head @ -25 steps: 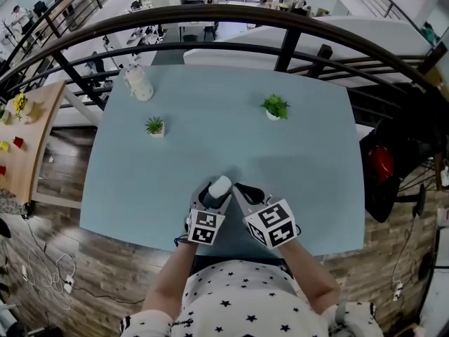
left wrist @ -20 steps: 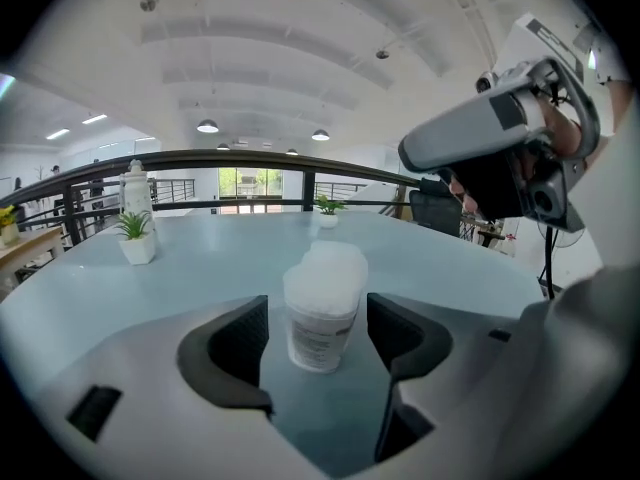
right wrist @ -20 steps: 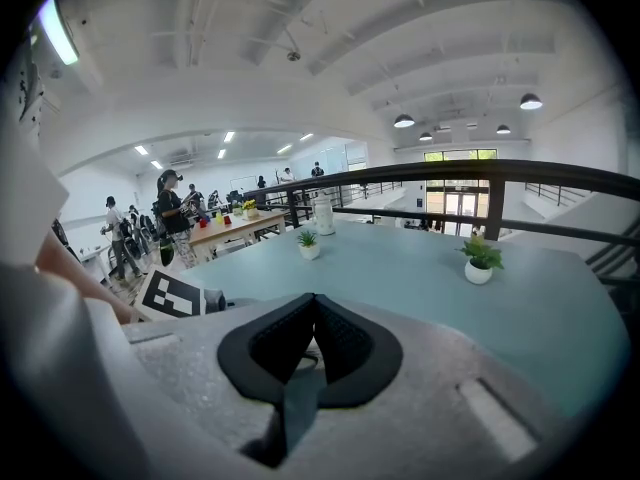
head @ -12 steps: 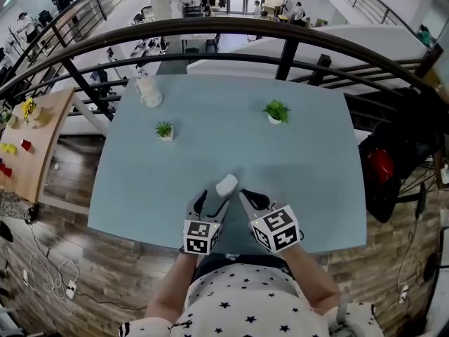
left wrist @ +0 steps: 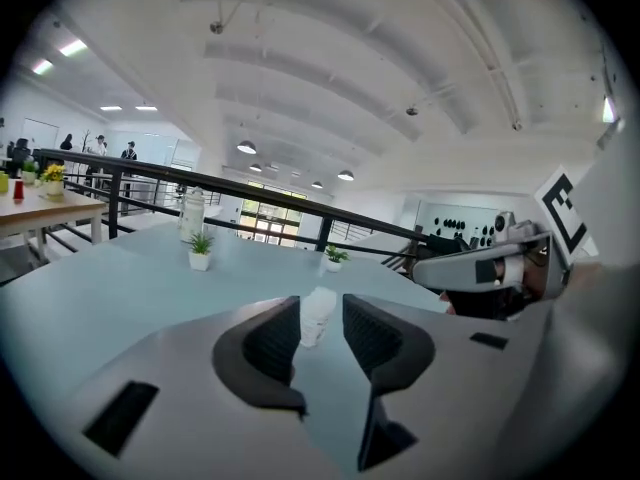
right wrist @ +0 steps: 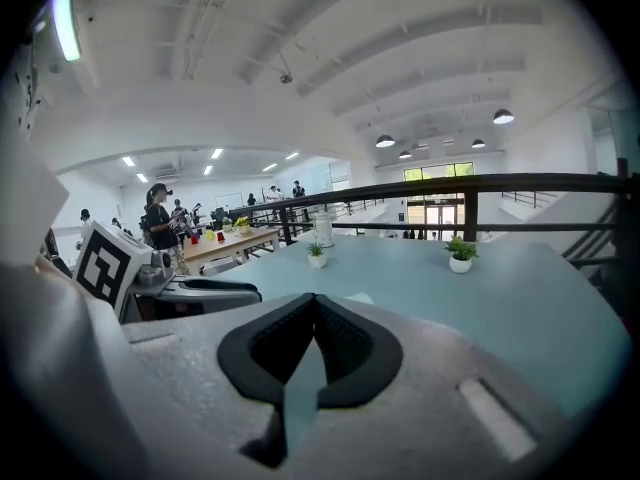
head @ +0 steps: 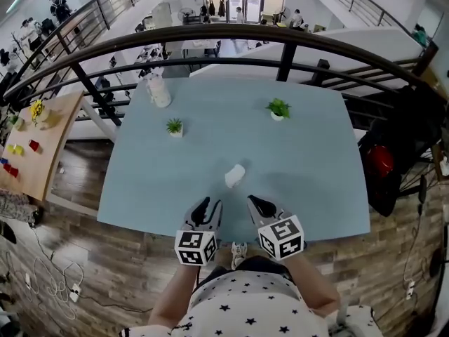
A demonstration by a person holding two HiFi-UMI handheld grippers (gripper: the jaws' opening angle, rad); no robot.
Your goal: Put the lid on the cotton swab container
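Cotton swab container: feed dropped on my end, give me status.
Left gripper closing, empty; right gripper shut, empty. Small white cylindrical container sits on pale blue table, apart from both. Nothing in the way.

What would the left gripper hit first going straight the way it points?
Probably the white container on the table: it shows dead ahead through the gap of the left gripper, whose jaws are closing with nothing between them. Only bare table lies before it; depth is hard to judge.
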